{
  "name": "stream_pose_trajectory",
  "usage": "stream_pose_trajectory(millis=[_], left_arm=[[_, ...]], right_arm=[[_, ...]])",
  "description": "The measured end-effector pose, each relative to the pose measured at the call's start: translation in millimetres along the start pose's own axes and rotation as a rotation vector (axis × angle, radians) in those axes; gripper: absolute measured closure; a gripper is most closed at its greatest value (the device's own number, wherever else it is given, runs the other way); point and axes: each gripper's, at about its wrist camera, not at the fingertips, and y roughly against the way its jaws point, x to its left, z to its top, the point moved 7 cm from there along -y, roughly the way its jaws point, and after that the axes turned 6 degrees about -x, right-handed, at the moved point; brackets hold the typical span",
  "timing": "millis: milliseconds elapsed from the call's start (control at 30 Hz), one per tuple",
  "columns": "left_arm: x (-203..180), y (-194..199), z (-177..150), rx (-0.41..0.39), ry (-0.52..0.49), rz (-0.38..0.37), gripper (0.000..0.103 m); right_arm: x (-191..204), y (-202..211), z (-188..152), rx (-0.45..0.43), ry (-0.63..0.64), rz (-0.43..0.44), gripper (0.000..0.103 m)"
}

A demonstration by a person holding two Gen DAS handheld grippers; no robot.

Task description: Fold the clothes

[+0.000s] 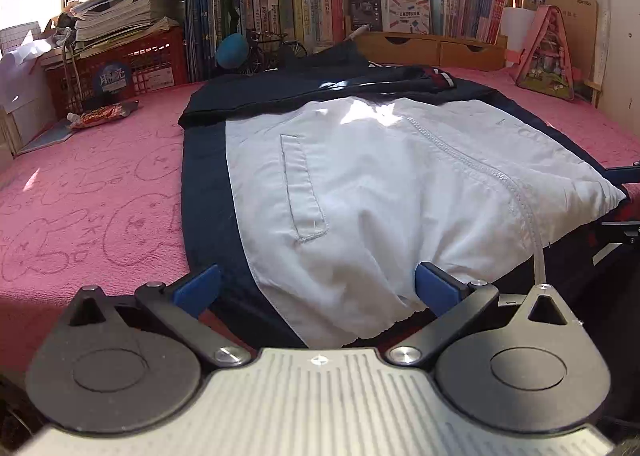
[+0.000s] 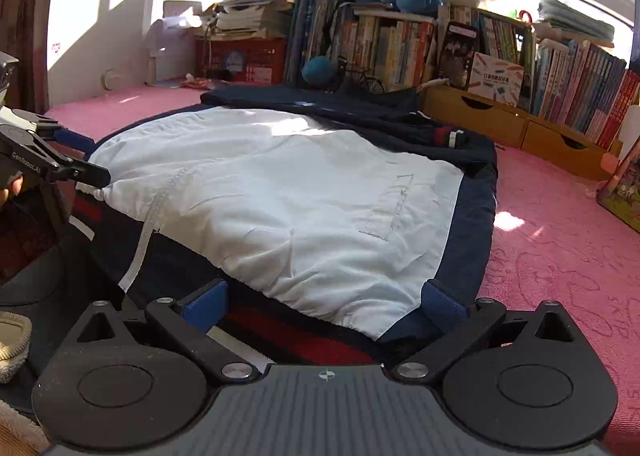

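- Pink carpet [image 1: 92,192]: the surface under everything, filling the left and lower middle of the left wrist view. Open room left and right of the garment; it looks grippy, so cloth would likely drag rather than slide.
- Bookshelf clutter [image 1: 304,12] across the top of frame, red crate [image 1: 132,64] at upper left: both close behind the garment's far edge, so little room to push away.
- Jacket [image 1: 360,184]: lies flat at centre frame, white panel with zip and a welt pocket, navy border. Looks light, thin and floppy, perhaps a little slick; it will sag when lifted. Best hold, I judge, is the near hem corners.
- Left claw [image 1: 316,288]: spread wide, nothing held, white hem lying between the pads.
- Right claw [image 2: 324,300]: spread wide, empty, over the near hem at bottom centre.
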Motion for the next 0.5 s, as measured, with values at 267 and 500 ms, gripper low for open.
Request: stream_pose_trajectory(millis=[267, 500], left_arm=[[33, 11, -32, 0.101, 0.142, 0.063, 0.000], [20, 18, -37, 0.071, 0.050, 0.059, 0.000]], right_arm=[[-30, 23, -19, 0.035, -0.054, -0.107, 0.000], [-26, 24, -21, 0.043, -0.027, -0.126, 0.000]])
